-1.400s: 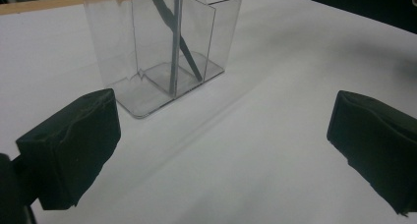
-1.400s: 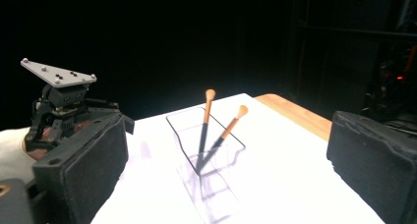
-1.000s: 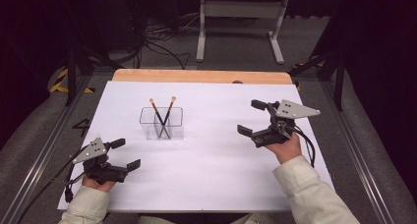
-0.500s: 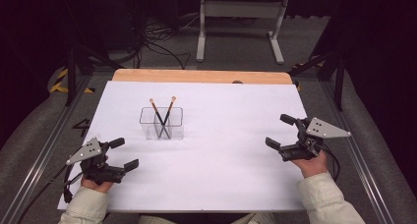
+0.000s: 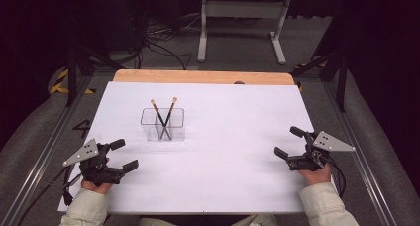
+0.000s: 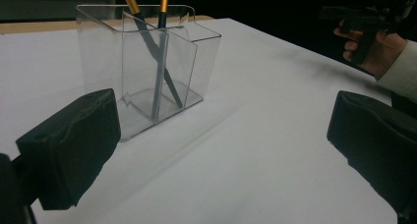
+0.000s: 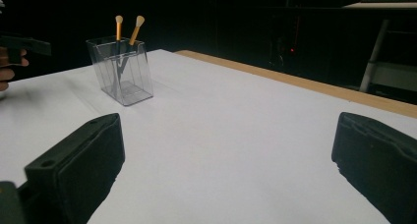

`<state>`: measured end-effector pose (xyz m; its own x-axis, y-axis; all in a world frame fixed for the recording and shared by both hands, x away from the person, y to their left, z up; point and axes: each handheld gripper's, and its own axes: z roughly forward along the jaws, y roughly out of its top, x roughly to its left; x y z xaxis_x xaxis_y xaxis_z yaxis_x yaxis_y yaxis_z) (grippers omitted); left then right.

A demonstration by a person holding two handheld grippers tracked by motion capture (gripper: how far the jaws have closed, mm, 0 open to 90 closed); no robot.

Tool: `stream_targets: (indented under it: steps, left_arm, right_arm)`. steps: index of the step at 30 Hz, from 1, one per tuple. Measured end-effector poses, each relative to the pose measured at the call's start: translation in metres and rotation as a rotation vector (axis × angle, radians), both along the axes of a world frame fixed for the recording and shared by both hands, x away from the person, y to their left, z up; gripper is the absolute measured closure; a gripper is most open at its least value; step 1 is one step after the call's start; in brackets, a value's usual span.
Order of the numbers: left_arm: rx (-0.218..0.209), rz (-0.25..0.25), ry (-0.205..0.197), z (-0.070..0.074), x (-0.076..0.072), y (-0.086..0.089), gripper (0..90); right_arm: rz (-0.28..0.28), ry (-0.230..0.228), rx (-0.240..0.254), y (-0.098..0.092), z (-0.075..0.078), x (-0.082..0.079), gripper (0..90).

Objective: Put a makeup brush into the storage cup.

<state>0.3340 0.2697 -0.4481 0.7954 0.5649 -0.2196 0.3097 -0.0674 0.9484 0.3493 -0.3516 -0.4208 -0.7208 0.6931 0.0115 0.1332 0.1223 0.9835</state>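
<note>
A clear plastic holder with compartments stands left of the middle of the white table. Two brushes with dark stems and tan ends lean crossed inside it. My left gripper rests open near the front left corner, its jaws wide apart and pointed toward the holder, with nothing between them. My right gripper sits open near the front right edge, empty, jaws facing left across the table. In the left gripper view the other hand and its gripper appear far off at the upper right.
A wooden strip runs along the table's far edge. Beyond it are a metal stand and cables on the floor. Rails flank the table on both sides.
My right gripper has come back and down from mid-table height at the right to the front right edge. The left gripper has barely shifted. The holder and brushes stayed put.
</note>
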Motion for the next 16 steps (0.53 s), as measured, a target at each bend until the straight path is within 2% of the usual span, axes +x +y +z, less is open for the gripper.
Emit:
stream_targets:
  steps: [2, 5, 8, 9, 11, 16]
  left_arm:
    - [-0.002, -0.012, -0.016, 0.0, 0.0, 0.0, 0.3]
    - [-0.001, -0.005, -0.04, -0.001, 0.001, 0.0, 0.3]
    - [0.008, -0.004, -0.03, -0.002, 0.001, -0.001, 0.2]
    - [0.008, -0.006, -0.013, -0.003, 0.002, -0.001, 0.0]
    - [0.007, -0.008, 0.001, -0.003, 0.003, 0.0, 0.0]
    - [0.003, -0.007, -0.004, -0.003, 0.003, 0.0, 0.0]
  right_arm:
    - [-0.005, 0.0, -0.003, -0.001, -0.004, 0.0, 0.0]
    - [-0.013, 0.009, -0.004, -0.002, -0.011, 0.001, 0.0]
    - [-0.02, 0.018, -0.019, -0.003, -0.015, 0.002, 0.0]
    - [-0.022, 0.029, -0.018, -0.003, -0.017, 0.002, 0.0]
    - [-0.027, 0.018, -0.015, -0.003, -0.016, 0.001, 0.0]
    - [-0.032, 0.012, -0.018, -0.002, -0.016, 0.0, 0.0]
